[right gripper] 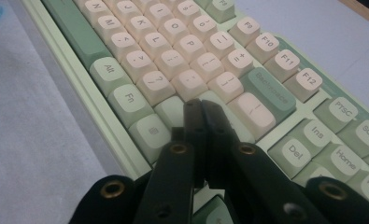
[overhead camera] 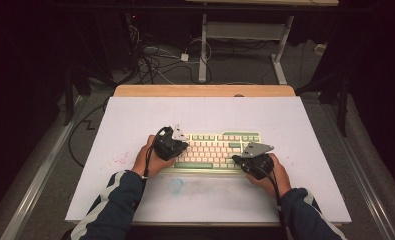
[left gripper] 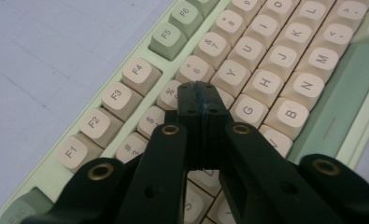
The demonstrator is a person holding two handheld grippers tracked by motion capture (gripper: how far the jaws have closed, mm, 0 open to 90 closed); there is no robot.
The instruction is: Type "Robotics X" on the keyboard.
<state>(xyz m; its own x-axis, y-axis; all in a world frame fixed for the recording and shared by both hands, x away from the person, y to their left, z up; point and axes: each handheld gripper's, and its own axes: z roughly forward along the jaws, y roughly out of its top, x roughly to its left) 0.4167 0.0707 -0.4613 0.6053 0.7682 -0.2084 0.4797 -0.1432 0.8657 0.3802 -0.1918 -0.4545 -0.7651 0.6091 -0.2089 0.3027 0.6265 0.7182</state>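
Keyboard (overhead camera: 217,150) of rounded cream and matte green keycaps, rectangular plastic case.

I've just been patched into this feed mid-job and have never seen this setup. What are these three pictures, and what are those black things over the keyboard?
There is no robot arm here. A person sits at a table and holds a two-jaw tool in each hand: the left hand-held gripper and the right hand-held gripper. The high view looks down on the table from above the person's side, with the forearms coming in from the bottom. The other two pictures come from small cameras riding on each gripper, looking along its black jaws.

On the white table top lies a pale green keyboard with cream keys. The left gripper view shows the jaws pressed together over the number and letter rows, near the 5 key. The right gripper view shows shut jaws near the Fn key. Neither gripper holds anything.
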